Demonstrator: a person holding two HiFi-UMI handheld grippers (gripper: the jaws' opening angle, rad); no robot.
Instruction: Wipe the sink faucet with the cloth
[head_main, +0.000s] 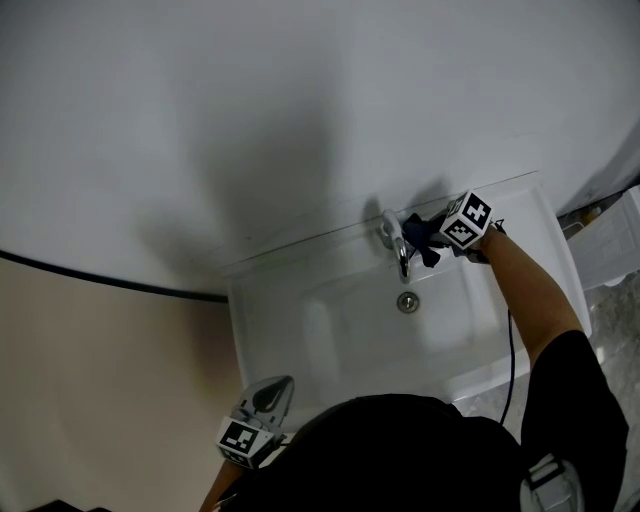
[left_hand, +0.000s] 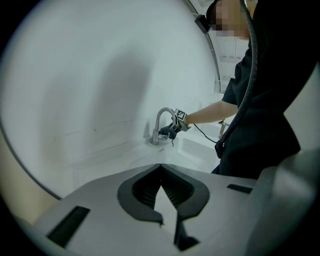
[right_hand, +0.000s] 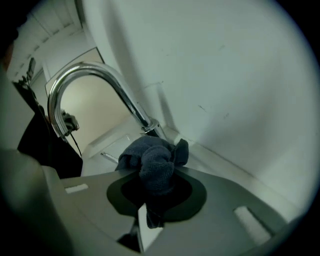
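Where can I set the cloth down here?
Free: back ledge of the white ceramic sink, left of the curved chrome faucet; bowl left of the round metal drain. Crowded: faucet base, where the right claw grips the dark blue cloth.

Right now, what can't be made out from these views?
Cloth-to-faucet contact: in the right gripper view the bunched cloth covers the base of the faucet; the head view is too small and dark there.
Rear of the left gripper: head view, hidden by the person's head.
Items beyond the right end of the sink: head view, cut by the edge, too small to name.
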